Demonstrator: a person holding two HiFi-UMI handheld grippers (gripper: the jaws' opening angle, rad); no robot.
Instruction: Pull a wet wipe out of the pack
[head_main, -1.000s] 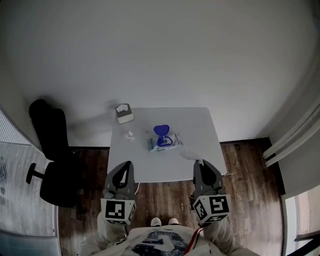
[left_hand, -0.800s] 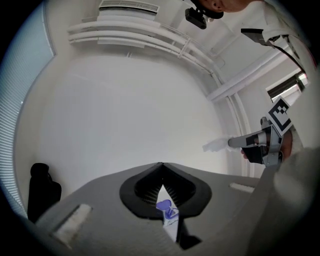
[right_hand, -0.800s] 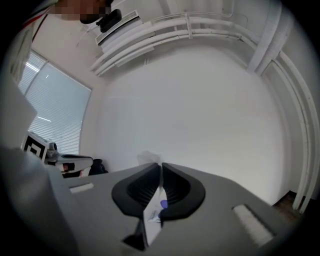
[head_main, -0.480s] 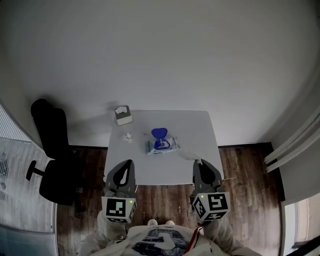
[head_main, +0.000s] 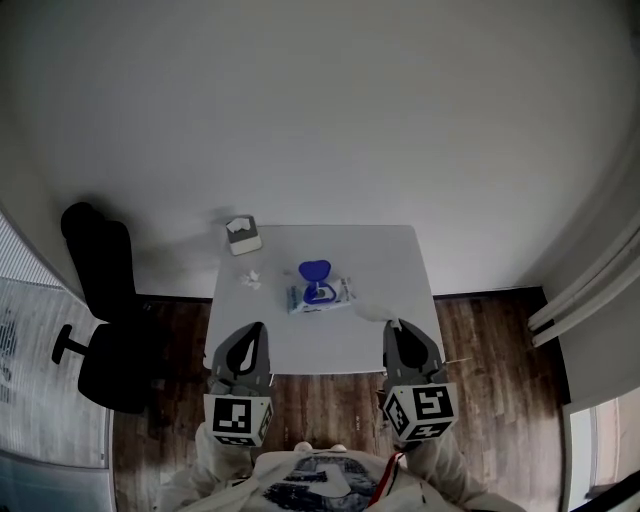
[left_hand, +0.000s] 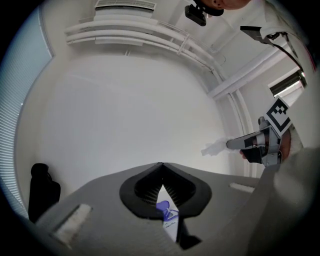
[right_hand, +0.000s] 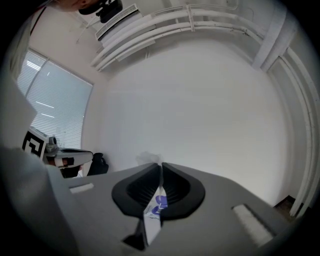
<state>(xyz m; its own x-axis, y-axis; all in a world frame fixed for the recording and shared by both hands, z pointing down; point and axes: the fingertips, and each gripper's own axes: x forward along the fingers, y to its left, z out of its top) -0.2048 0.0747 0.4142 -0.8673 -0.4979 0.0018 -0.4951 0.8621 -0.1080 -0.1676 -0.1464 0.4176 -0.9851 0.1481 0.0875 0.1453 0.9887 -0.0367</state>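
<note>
1. Since our right claw (head_main: 392, 325) is pinched tight on a white wet wipe (head_main: 372, 312), whose loose end pokes out past the tips, we judge the pull itself done. The sheet hangs over the near part of the desk (head_main: 395, 262) and looks clear of the pack.
2. We see the wet wipe pack (head_main: 322, 294) lying flat near the middle of the desk with its blue lid (head_main: 314, 269) flipped up, which leaves the opening bare for drawing a sheet.
3. Our left claw (head_main: 258, 328) is closed tip to tip with nothing between its jaws. It hovers at the near left edge, well apart from the pack, so it is not pinning the pack down.
4. We hold both claws level and side by side in front of us, short of the pack, probably because nothing more is needed there.
5. Farther back we note a tissue box (head_main: 242, 233) at the far left corner, a crumpled white scrap (head_main: 250, 278) between it and the pack, and a black office chair (head_main: 105, 310) left of the desk.
</note>
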